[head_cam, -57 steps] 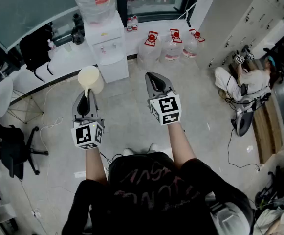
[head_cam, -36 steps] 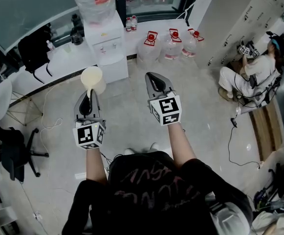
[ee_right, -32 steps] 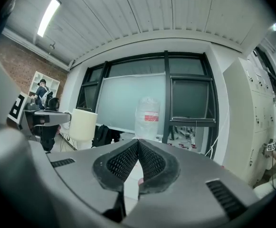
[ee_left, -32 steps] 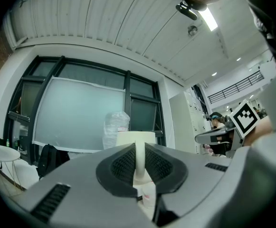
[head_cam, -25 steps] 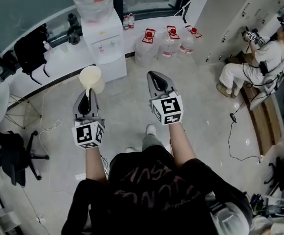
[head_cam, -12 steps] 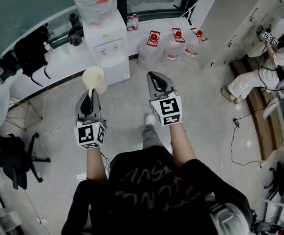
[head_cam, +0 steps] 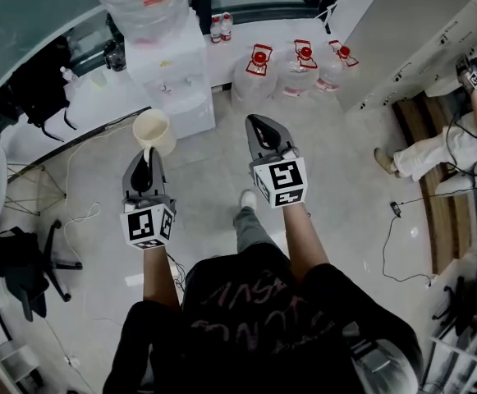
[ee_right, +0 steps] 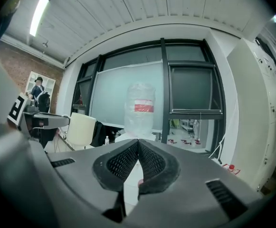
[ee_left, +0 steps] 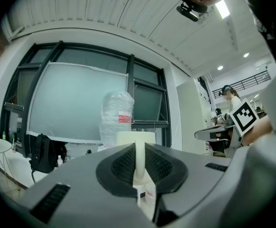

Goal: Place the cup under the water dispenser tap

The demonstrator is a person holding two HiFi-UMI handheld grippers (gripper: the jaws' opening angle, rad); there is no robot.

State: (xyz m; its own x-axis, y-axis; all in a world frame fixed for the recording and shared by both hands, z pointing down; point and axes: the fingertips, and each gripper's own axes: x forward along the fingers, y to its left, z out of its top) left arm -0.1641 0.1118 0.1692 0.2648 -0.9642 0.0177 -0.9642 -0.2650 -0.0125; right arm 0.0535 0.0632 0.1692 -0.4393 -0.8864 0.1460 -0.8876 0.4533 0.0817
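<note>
A cream cup (head_cam: 153,130) hangs in the air in front of my left gripper (head_cam: 146,162), which is shut on its handle (ee_left: 140,158). Its rim (ee_left: 136,137) shows just above the jaws in the left gripper view. The white water dispenser (head_cam: 176,74) stands ahead at the window wall, with a big water bottle (head_cam: 141,5) on top; that bottle (ee_right: 139,112) also shows in the right gripper view. My right gripper (head_cam: 262,136) is shut with nothing in it, level with the left one and to its right. The cup (ee_right: 80,131) appears at the left in the right gripper view.
Three full water jugs (head_cam: 294,71) stand on the floor right of the dispenser. A black office chair (head_cam: 20,261) is at the left, and a dark bag (head_cam: 33,89) lies on the white ledge. A person sits on the floor at the far right (head_cam: 460,150).
Both grippers and the cup have come closer to the dispenser, which now stands larger and nearer in the head view. The person's foot has stepped forward.
</note>
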